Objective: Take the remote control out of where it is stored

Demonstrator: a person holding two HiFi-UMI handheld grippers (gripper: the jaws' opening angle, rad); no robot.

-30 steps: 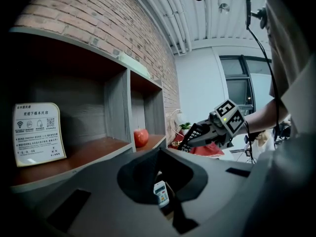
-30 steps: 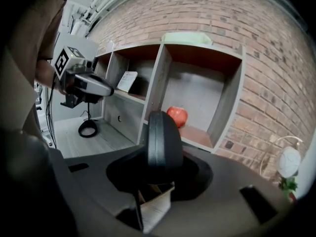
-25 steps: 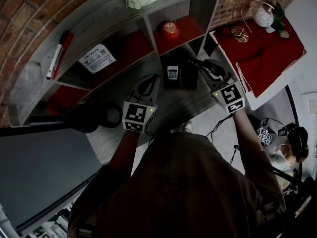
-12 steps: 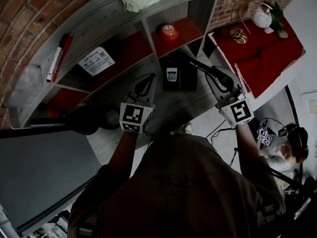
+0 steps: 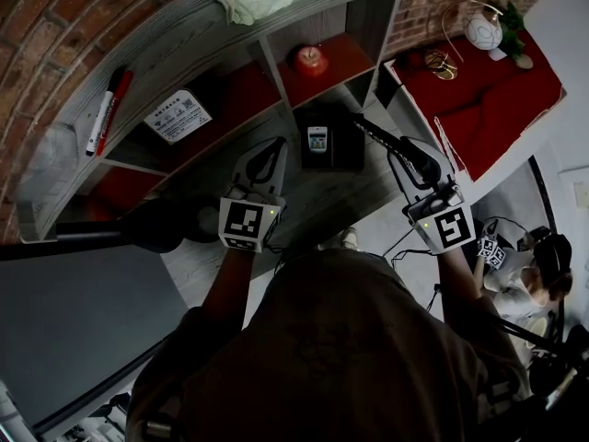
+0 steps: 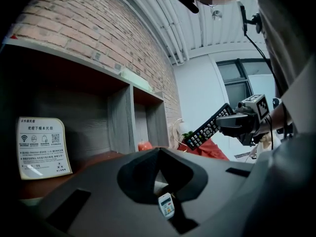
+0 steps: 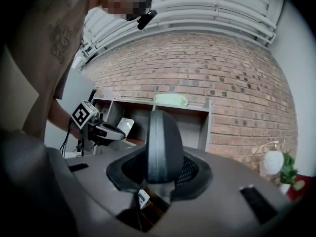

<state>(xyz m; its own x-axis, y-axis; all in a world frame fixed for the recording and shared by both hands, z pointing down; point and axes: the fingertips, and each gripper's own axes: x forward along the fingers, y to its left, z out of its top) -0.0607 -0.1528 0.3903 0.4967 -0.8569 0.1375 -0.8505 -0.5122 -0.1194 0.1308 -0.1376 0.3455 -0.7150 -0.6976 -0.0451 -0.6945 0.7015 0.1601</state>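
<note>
Beside the shelf (image 5: 175, 30), the right gripper (image 5: 399, 146) clamped the remote control (image 5: 373, 129) by its near end, so a firm, level carry looked wisest.

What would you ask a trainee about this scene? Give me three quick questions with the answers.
1. True or false: the right gripper is shut on the long black button-covered remote control.
2. What sits in the red-floored shelf compartment? A: a round red apple. B: a white mug. C: a book.
3. How many marker pens lie on the grey wooden shelf top?
Key: 1 true; 2 A; 3 two.
</note>
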